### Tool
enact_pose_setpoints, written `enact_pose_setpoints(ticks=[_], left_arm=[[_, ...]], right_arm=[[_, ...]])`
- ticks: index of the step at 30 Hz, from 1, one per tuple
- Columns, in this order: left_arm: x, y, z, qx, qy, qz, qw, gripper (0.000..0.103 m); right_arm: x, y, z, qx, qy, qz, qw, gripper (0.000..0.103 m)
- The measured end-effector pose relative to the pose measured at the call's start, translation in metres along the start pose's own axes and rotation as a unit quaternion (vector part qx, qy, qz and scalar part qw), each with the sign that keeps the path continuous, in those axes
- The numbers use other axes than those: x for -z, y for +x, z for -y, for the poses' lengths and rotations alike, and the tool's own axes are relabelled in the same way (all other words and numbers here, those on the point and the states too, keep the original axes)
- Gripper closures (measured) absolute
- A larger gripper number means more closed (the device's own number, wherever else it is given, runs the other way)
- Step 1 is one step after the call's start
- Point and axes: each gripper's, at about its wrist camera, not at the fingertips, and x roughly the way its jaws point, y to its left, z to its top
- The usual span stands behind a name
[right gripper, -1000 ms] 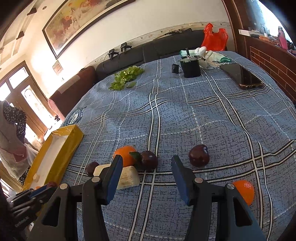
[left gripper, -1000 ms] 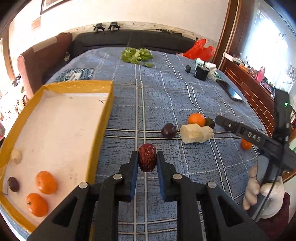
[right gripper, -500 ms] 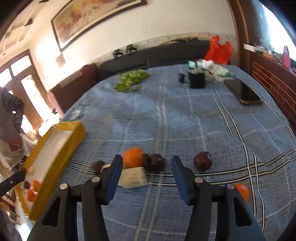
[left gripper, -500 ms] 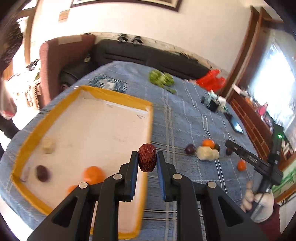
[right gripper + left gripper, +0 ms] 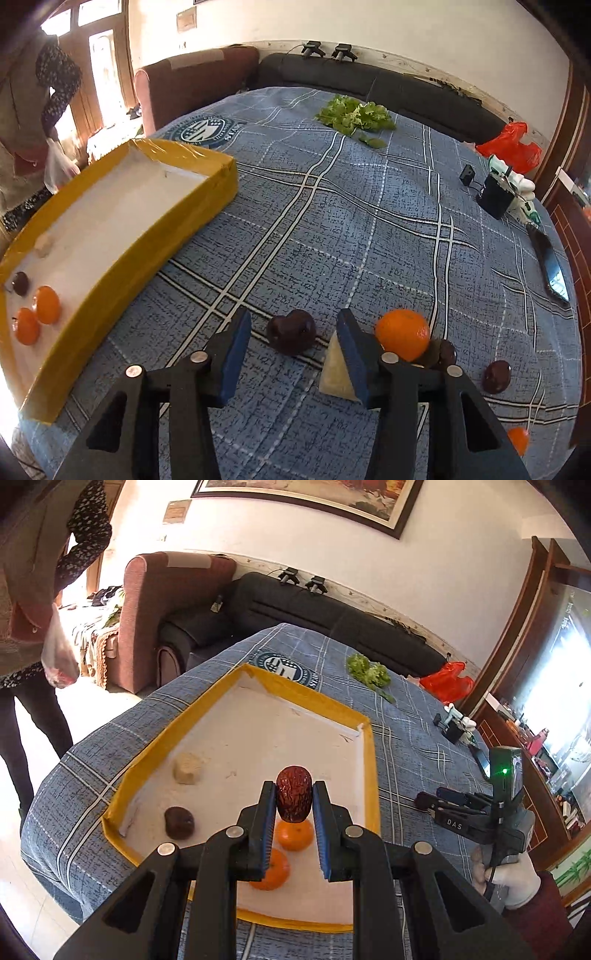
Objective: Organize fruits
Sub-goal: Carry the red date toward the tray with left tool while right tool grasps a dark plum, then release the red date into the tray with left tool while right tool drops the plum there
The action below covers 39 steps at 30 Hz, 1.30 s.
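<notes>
My left gripper is shut on a wrinkled red date and holds it above the yellow-rimmed white tray. In the tray lie two oranges, a dark plum and a pale chunk. My right gripper is open just above the blue cloth, with a dark plum between its fingers. A pale wedge, an orange, another plum and a small orange lie to its right. The tray stands to its left.
Green lettuce, a black box, a phone and a red bag lie at the far side of the cloth. A person stands by the left edge. Sofas stand behind.
My left gripper has carried the date leftward from over the cloth to over the tray. My right gripper has moved left and forward, down to the nearest plum.
</notes>
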Motion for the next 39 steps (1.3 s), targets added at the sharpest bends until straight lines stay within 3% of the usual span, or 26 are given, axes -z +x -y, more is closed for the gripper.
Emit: enact_pose_setpoints(ticks=[5,11,17,21,24,28,31,35,39], left_arm=[[0.002,0.003,-0.012,-0.004,-0.013,-0.004,0.9999,0.084],[0.006,0.000,-0.016,-0.010,-0.020,-0.005,0.9997,0.084],[0.007,-0.003,-0.012,-0.010,-0.017,-0.002,0.9998,0.084],[0.006,-0.001,-0.011,-0.011,-0.013,-0.004,0.9998,0.084],[0.003,0.004,-0.015,-0.018,-0.012,-0.008,0.9997,0.084],[-0.008,0.013,-0.028,-0.043,-0.007,-0.018,0.9989,0.084],[-0.019,0.028,-0.042,-0.067,0.001,-0.038,0.9970,0.084],[-0.028,0.050,-0.056,-0.094,0.003,-0.065,0.9935,0.084],[-0.032,0.067,-0.062,-0.096,0.002,-0.088,0.9915,0.084]], right_arm=[[0.003,0.000,-0.016,0.027,-0.059,-0.002,0.998,0.074],[-0.001,0.010,-0.024,0.048,-0.108,-0.014,0.993,0.072],[-0.011,0.001,0.009,-0.007,-0.045,-0.031,0.998,0.078],[-0.018,-0.023,0.036,-0.090,0.050,-0.012,0.995,0.078],[-0.027,-0.041,0.031,-0.147,0.077,0.000,0.986,0.078],[-0.036,-0.048,-0.009,-0.229,0.079,-0.005,0.970,0.077],[-0.035,-0.043,-0.050,-0.267,0.063,-0.018,0.961,0.077],[-0.031,-0.028,-0.103,-0.272,0.020,-0.034,0.961,0.077],[-0.021,-0.020,-0.134,-0.272,-0.005,-0.050,0.961,0.077]])
